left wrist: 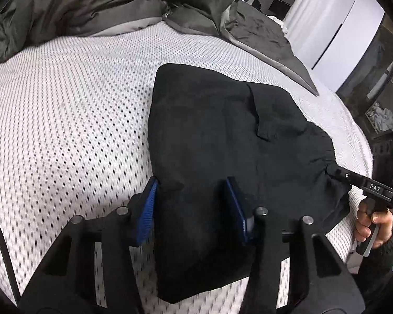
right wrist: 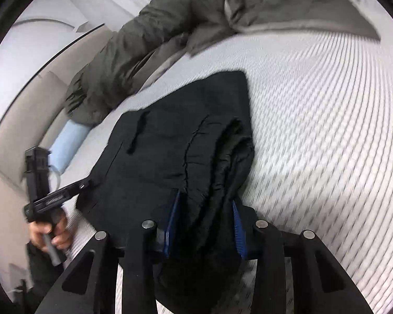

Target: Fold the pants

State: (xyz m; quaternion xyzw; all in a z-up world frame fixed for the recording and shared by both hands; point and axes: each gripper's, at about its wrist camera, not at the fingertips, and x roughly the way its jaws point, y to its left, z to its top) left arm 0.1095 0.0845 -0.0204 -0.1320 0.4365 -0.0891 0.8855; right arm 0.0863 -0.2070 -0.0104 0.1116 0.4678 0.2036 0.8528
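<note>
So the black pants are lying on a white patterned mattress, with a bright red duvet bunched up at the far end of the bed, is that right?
Not quite: the duvet is dark grey-green, not red, as the left wrist view shows. The rest holds: the black pants lie on the white patterned mattress, with the duvet bunched at the far end.

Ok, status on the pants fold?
Right gripper shut on black fabric pants, folded on white mattress. Left gripper astride near edge, grip unclear. Nothing in the way.

"DAS" is printed on the right tongs [left wrist: 336, 172].
</note>
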